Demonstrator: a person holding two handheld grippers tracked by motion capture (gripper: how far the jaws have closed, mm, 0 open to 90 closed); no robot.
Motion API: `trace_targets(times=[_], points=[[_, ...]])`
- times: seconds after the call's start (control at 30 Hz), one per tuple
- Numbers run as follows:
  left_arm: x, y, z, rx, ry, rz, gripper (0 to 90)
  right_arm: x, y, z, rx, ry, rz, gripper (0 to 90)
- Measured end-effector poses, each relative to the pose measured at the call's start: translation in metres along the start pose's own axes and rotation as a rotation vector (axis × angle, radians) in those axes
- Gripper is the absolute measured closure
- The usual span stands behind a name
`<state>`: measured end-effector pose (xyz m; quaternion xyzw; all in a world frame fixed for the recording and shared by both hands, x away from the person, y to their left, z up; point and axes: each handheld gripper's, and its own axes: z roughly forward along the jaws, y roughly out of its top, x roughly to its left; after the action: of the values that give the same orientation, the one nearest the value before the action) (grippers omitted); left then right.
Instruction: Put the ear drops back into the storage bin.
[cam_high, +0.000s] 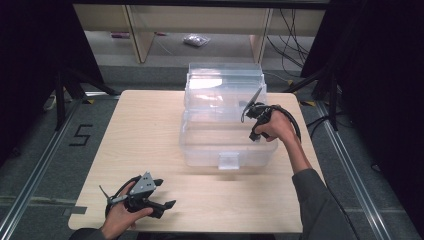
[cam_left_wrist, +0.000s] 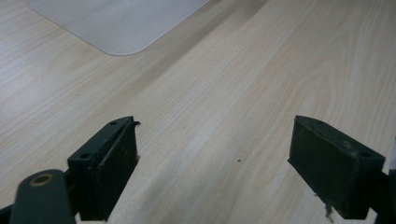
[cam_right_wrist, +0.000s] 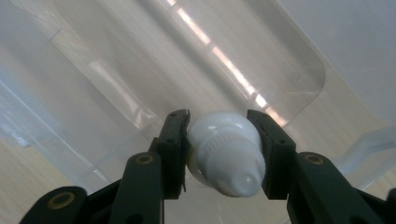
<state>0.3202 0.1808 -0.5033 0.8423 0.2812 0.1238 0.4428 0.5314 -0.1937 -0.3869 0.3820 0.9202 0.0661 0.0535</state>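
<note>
Wood, pale and bare, makes up the surface (cam_high: 150, 150), the largest thing seen from the high view. On its far middle part a big clear plastic box (cam_high: 227, 145) is set, with its lid (cam_high: 225, 82) standing open at the back, so the inside can be reached from above. A small latch tab is seen on the near wall of the box.

The right tongs (cam_high: 256, 116) are held by the person's right hand over the right side of the open box, and they are pointed down into it. In the right gripper view the right tongs (cam_right_wrist: 224, 154) are closed on a small white bottle (cam_right_wrist: 226, 158), which has a ribbed cap and a rounded tip. The bottle is gripped from both sides across its cap part, with the tip turned toward the camera. The clear floor and walls of the box are seen behind it, so the bottle is judged to be over the inside of the box and not resting on the floor. Whether it is being put in or taken out cannot be told.

The left tongs (cam_high: 150, 197) are held low at the near left part of the surface, well apart from the box. In the left gripper view the left tongs (cam_left_wrist: 215, 168) are spread wide, with nothing between them but the wood, and a corner of the box (cam_left_wrist: 116, 23) is seen farther off. It is judged that this hand is kept out of the way while the other one works.
</note>
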Motion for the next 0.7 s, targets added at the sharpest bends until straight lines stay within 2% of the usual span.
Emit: trace_targets(times=[0.03,0.1,0.13,0.17,0.2,0.23,0.3,0.33,0.37,0.47,0.57,0.6,0.63,0.67,0.7], points=[[0.001,0.000,-0.001,0.013,-0.001,0.014,14.9,-0.001,-0.001,0.002,0.006,-0.002,0.005,60.2],[0.001,0.000,0.000,0.013,-0.001,0.014,14.8,-0.002,-0.002,0.007,0.009,0.013,0.015,60.2],[0.000,0.000,0.001,-0.006,-0.002,-0.006,14.8,-0.003,-0.003,0.009,-0.001,0.008,0.000,60.2],[-0.001,0.000,0.001,-0.003,0.000,-0.004,14.9,-0.004,-0.002,0.010,0.005,0.001,0.010,60.2],[-0.001,0.000,0.001,-0.004,0.000,-0.005,14.8,-0.004,-0.002,0.011,0.007,0.014,0.027,60.2],[0.000,0.000,0.001,-0.002,-0.001,-0.004,14.8,-0.005,-0.002,0.013,0.009,0.014,0.014,60.2],[0.000,0.000,0.001,-0.001,-0.001,-0.005,14.8,-0.005,-0.002,0.018,0.015,0.007,0.025,60.2],[0.001,0.000,0.000,0.018,-0.001,0.011,14.9,-0.006,-0.002,0.020,0.012,0.008,0.017,60.2],[0.000,0.000,0.001,-0.001,0.003,-0.005,14.8,-0.006,-0.002,0.022,0.016,0.011,0.025,60.2],[0.000,0.000,0.001,0.002,0.003,-0.005,14.8,-0.006,-0.001,0.026,0.015,0.010,0.013,60.2],[0.000,0.000,0.001,-0.003,-0.001,-0.010,14.9,-0.005,0.001,0.029,0.039,0.012,0.038,60.2],[0.000,0.000,0.001,-0.003,-0.001,-0.010,14.8,-0.006,0.002,0.032,0.033,0.014,0.020,60.2],[0.000,0.000,0.001,-0.004,-0.001,-0.010,14.8,-0.005,0.002,0.033,0.037,0.005,0.022,60.2],[0.000,0.000,0.001,-0.003,-0.001,-0.009,14.8,-0.004,0.003,0.034,0.039,0.015,0.025,60.2],[0.000,0.000,0.001,-0.003,-0.001,-0.010,14.8,-0.007,0.002,0.038,0.021,0.012,-0.003,60.2]])
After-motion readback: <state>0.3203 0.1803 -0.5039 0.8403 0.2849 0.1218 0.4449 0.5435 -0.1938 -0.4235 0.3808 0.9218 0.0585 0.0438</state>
